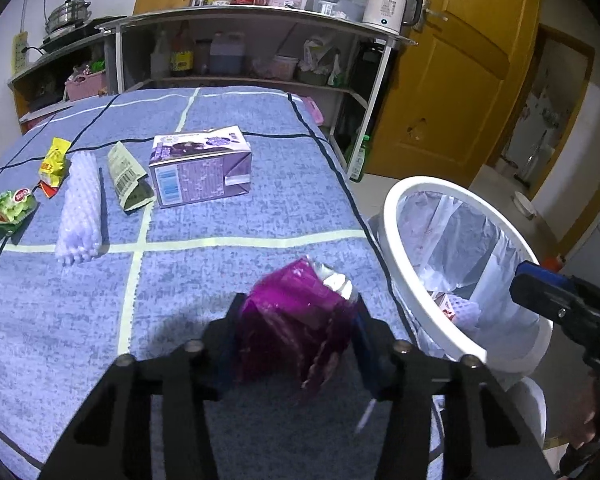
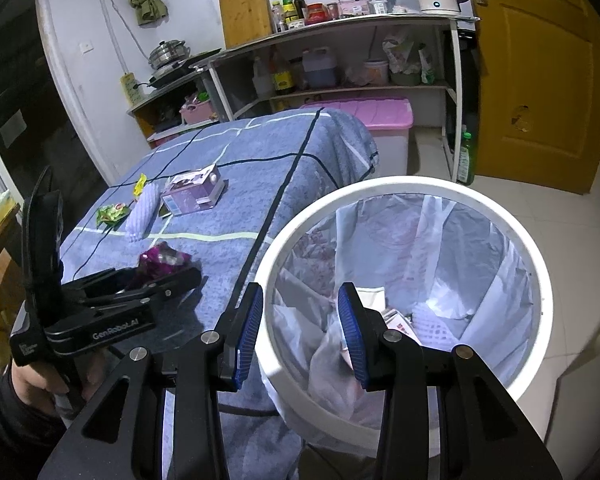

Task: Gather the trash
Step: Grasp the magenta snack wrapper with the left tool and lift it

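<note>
Bin (image 2: 400, 192) mouth unobstructed; carton (image 1: 200, 168) blocks table's (image 1: 260, 220) middle.

My right gripper (image 2: 300, 330) hangs over the white bin (image 2: 400, 188), jaws apart, nothing between; left gripper (image 2: 168, 276) at the purple wrapper (image 2: 162, 260) on the worktop (image 2: 228, 248).

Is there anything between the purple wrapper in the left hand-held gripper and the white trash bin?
Nothing visible. The purple wrapper sits near the table edge, and the white trash bin stands right beside it, mouth open. The right hand-held gripper hovers empty over the bin's near rim.
</note>
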Demonstrator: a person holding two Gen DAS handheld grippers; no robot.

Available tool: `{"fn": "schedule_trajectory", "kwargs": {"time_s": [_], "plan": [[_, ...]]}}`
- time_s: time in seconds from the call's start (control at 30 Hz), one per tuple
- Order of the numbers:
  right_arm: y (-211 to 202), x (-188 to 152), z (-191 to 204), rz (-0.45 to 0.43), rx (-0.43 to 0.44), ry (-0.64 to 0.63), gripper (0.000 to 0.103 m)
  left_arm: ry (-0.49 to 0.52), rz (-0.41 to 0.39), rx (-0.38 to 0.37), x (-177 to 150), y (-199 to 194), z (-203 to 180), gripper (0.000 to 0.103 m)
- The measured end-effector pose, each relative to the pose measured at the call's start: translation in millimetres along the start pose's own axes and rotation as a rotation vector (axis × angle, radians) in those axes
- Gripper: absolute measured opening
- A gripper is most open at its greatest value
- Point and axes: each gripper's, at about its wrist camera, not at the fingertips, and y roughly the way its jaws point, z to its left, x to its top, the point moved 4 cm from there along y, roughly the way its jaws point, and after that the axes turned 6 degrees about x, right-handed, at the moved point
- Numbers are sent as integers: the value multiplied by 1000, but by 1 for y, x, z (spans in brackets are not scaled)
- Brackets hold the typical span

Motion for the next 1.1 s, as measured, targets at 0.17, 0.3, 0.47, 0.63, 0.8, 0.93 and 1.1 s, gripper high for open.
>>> {"fn": "schedule_trajectory", "kwargs": {"time_s": [0.17, 0.3, 0.47, 0.63, 0.8, 0.93, 1.1], "plan": [[3, 0, 9, 5, 8, -19, 40, -6, -7, -6, -1, -6, 4, 45], [3, 1, 17, 7, 13, -33, 40, -13, -22, -5, -2, -14, 10, 45], [4, 3, 26, 9, 19, -51, 40, -28, -45, 2, -4, -28, 20, 45], [10, 6, 41, 14, 34, -80, 45, -52, -62, 15, -8, -41, 35, 45], [21, 15, 59, 16, 62, -112, 52, -85, -71, 41, -13, -50, 55, 45], [31, 23, 74, 18, 79, -143, 53, -119, -78, 62, -16, -55, 72, 45], [52, 35, 93, 27, 99, -173, 58, -155, -88, 80, -19, -59, 90, 45]]}}
